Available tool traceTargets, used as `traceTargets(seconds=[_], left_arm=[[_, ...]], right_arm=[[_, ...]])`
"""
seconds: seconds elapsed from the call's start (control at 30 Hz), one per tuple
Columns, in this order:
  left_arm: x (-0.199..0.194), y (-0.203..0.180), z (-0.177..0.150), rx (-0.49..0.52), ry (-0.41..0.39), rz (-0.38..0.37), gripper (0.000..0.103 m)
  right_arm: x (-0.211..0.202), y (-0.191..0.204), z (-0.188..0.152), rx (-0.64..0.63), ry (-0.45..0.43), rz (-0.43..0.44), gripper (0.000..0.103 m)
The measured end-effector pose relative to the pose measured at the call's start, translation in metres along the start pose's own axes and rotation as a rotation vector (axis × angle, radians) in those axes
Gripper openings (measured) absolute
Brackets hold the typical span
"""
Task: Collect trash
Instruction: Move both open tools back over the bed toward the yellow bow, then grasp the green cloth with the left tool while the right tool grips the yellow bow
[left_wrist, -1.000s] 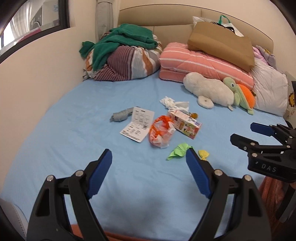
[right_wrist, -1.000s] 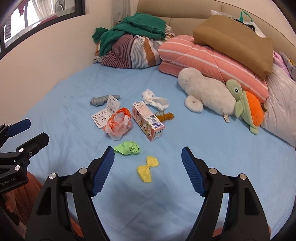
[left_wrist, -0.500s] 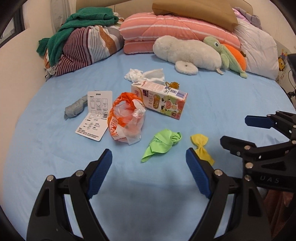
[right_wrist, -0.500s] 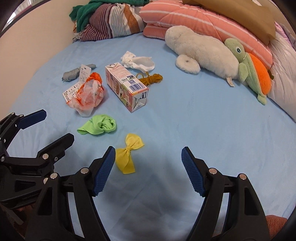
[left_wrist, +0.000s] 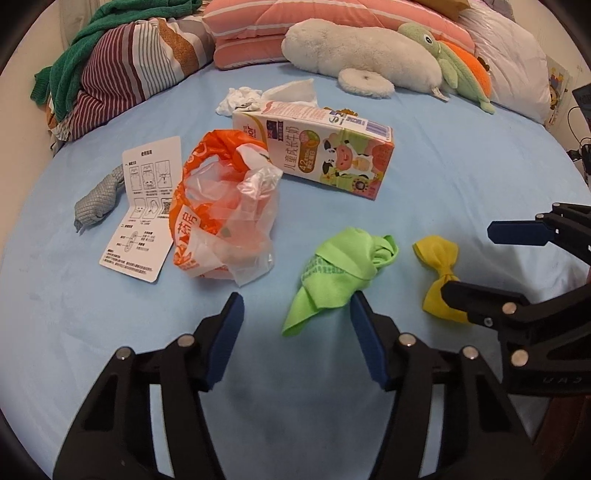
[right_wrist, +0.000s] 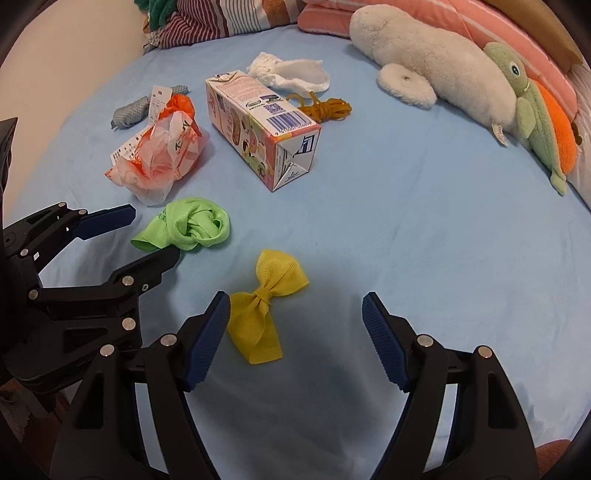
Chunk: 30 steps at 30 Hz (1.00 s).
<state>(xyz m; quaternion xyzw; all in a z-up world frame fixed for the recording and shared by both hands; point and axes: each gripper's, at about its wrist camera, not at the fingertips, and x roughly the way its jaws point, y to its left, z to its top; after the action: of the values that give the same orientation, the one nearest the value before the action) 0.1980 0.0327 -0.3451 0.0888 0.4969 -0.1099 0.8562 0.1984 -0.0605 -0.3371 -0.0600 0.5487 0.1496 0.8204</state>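
Observation:
Trash lies on a blue bed sheet (left_wrist: 461, 155). An orange and clear plastic bag (left_wrist: 225, 206) lies beside a milk carton (left_wrist: 317, 147) on its side, a folded leaflet (left_wrist: 144, 203), white tissues (left_wrist: 240, 99) and a green crumpled cloth (left_wrist: 343, 266). A yellow bow (right_wrist: 266, 314) lies between the right gripper's fingers. My left gripper (left_wrist: 297, 325) is open, low over the sheet, just short of the green cloth. My right gripper (right_wrist: 295, 328) is open around the bow and also shows in the left wrist view (left_wrist: 491, 262).
A grey rolled sock (left_wrist: 99, 195) lies left of the leaflet. A tangle of mustard cord (right_wrist: 325, 107) lies behind the carton. A white plush (right_wrist: 432, 59), a green turtle plush (right_wrist: 535, 107), striped pillows (left_wrist: 147, 55) and a pink quilt (left_wrist: 258, 44) line the headboard side.
Both grippers have moved forward and down toward the trash. The green cloth and the yellow bow are now much closer, the bow between the right fingers. Both stay open.

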Motion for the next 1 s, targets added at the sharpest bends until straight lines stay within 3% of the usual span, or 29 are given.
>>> traceTargets(seconds=[0.2,0.27,0.47,0.6,1.0], left_arm=[[0.007,-0.006,0.0,0.019,0.005,-0.024,0.054],[0.008,-0.006,0.001,0.022,0.001,-0.043,0.048],[0.008,-0.01,0.001,0.04,-0.007,-0.085,0.012],[0.005,-0.009,0.002,0.024,-0.012,-0.094,0.006],[-0.011,-0.011,0.002,-0.019,-0.024,-0.093,0.005]], right_arm=[[0.014,0.004,-0.005,-0.019,0.054,-0.004,0.058],[0.013,0.008,-0.005,-0.037,0.048,-0.006,0.046],[0.01,0.012,-0.006,-0.058,0.031,0.003,0.015],[0.008,0.012,-0.004,-0.06,0.026,0.013,0.01],[-0.001,0.01,-0.001,-0.052,0.003,0.056,0.005]])
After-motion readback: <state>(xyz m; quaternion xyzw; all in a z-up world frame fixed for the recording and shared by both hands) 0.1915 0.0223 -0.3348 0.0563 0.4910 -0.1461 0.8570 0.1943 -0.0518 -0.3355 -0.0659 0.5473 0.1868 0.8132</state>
